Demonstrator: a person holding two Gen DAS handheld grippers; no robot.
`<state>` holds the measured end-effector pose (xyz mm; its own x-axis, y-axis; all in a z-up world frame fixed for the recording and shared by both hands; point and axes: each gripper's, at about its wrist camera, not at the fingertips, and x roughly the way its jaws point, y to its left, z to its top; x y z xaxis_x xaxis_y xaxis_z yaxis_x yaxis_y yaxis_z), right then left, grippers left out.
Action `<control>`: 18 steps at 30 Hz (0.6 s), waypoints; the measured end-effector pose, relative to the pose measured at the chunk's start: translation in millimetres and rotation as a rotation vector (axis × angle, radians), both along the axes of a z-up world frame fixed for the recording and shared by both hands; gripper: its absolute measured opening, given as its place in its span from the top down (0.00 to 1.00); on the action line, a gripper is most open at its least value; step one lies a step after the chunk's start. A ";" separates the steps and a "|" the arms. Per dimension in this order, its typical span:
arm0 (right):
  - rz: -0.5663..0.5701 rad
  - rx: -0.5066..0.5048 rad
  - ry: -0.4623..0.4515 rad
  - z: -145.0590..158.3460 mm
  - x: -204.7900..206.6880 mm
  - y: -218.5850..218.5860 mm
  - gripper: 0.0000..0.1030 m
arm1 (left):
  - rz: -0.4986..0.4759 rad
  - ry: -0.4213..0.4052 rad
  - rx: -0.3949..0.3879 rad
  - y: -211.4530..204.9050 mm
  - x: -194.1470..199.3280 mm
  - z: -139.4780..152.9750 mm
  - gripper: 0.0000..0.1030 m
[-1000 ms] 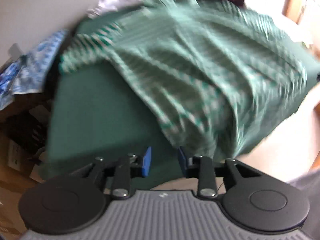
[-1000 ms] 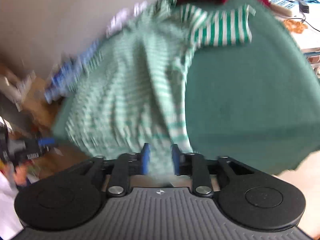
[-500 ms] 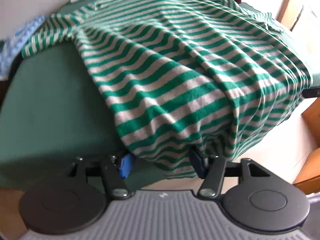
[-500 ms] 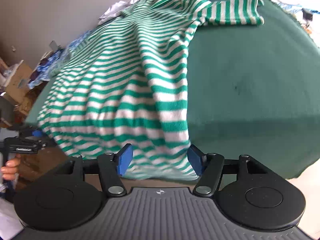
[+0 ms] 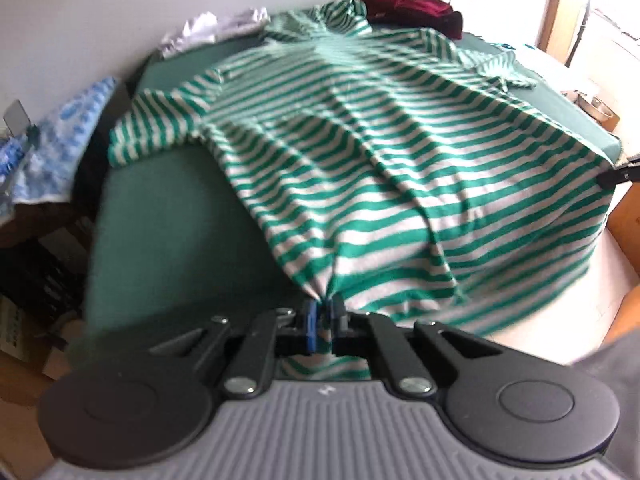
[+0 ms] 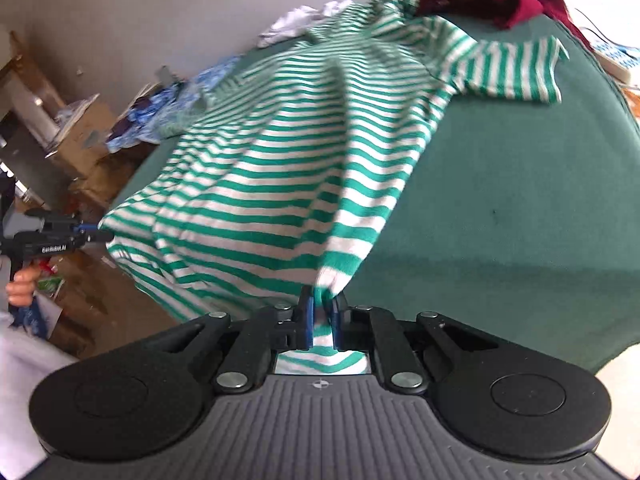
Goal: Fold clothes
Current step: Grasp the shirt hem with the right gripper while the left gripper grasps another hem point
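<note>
Both hand-held grippers, left [image 5: 321, 318] and right [image 6: 321, 316], now clamp the green-and-white striped knit shirt's [image 5: 384, 152] hem; it lies spread, unfolded, on the green-covered worktop [image 6: 520, 184]

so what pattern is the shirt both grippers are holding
Green and white horizontal stripes on the shirt, clearest in the left wrist view.

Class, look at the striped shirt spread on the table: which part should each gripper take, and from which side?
The two bottom hem corners, from the near table edge. The shirt lies collar-away with its hem overhanging toward us; left gripper and right gripper are each shut on one corner.
</note>
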<state>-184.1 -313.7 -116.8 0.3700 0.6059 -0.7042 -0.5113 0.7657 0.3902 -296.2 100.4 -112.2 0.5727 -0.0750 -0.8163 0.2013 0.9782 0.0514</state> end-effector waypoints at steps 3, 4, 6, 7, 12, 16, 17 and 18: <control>-0.011 -0.027 0.037 -15.5 1.9 10.5 0.92 | 0.009 0.037 0.032 1.7 2.5 -14.1 0.99; -0.009 -0.053 0.052 -24.7 3.9 15.4 0.92 | 0.013 0.051 0.042 2.3 4.1 -20.0 0.99; -0.011 -0.131 0.057 -42.1 5.5 25.9 0.92 | 0.021 0.079 0.062 3.5 7.3 -31.9 0.99; -0.017 -0.155 0.056 -47.9 6.1 29.8 0.92 | 0.026 0.093 0.072 4.0 8.9 -37.9 0.99; -0.023 -0.149 0.039 -39.1 1.5 29.7 0.93 | 0.038 0.152 0.125 5.1 14.6 -62.8 0.98; -0.075 -0.173 0.060 -41.3 0.7 17.7 0.93 | 0.053 0.199 0.186 9.9 7.4 -74.7 1.00; -0.089 -0.174 0.065 -44.1 2.0 16.2 0.93 | 0.066 0.221 0.192 14.4 5.6 -79.3 1.00; -0.092 -0.173 0.076 -46.0 3.1 16.2 0.92 | 0.077 0.242 0.193 18.9 4.1 -82.4 1.00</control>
